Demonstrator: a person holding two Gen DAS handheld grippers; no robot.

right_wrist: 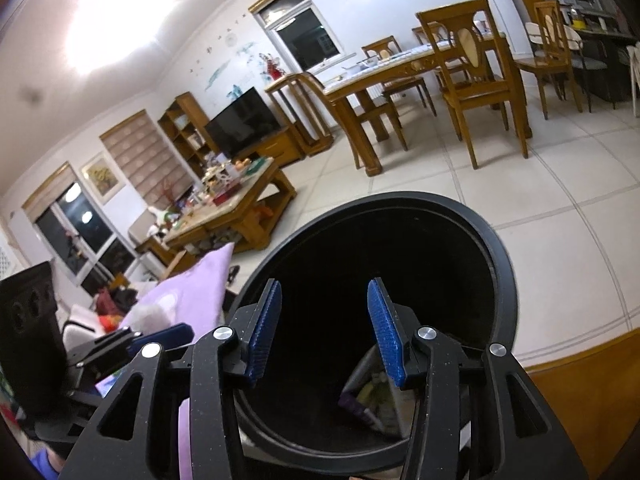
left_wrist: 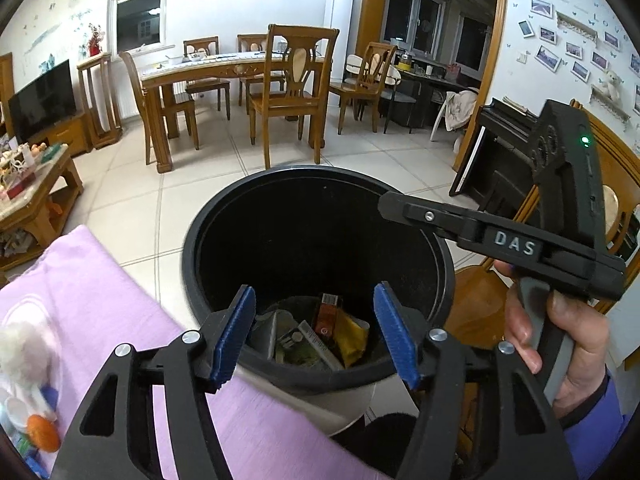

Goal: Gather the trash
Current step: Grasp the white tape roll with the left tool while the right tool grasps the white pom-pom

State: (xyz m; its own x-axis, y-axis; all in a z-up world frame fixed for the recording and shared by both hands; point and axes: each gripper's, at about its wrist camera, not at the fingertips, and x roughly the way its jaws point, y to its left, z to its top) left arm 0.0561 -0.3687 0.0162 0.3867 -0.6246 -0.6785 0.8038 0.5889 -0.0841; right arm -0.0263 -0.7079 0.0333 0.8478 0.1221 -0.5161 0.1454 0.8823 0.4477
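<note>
We are looking down over a round black bin (left_wrist: 316,216) that stands on the pale tiled floor (left_wrist: 200,168), right against the edge of a surface covered with a lilac cloth (left_wrist: 120,300). The bin has a thick dark rim and a deep, dark inside, and its outer wall shows pale below the rim. At the bottom we see the trash (left_wrist: 320,336): a crumpled yellow wrapper, a small orange and brown packet standing on end, a flat pack with a barcode strip, and some grey and white papers, all lying loose in a heap. Our left claw (left_wrist: 314,330) hangs above the near rim with its blue pads (left_wrist: 236,330) spread apart and nothing between them; the trash lies far below in the gap. Our right claw (right_wrist: 324,330) hangs over the same bin, its blue pads (right_wrist: 386,330) also parted and empty, with a bit of the papers (right_wrist: 376,396) visible low in the bin behind the right pad. From the left camera we see the right claw's black body (left_wrist: 516,236) reaching in over the bin's far right rim, held by a hand (left_wrist: 560,344) in a purple sleeve. Some small toys (left_wrist: 28,380) lie blurred on the cloth at the left edge. Behind stand a wooden dining table (left_wrist: 224,70) and chairs (left_wrist: 294,92).
</note>
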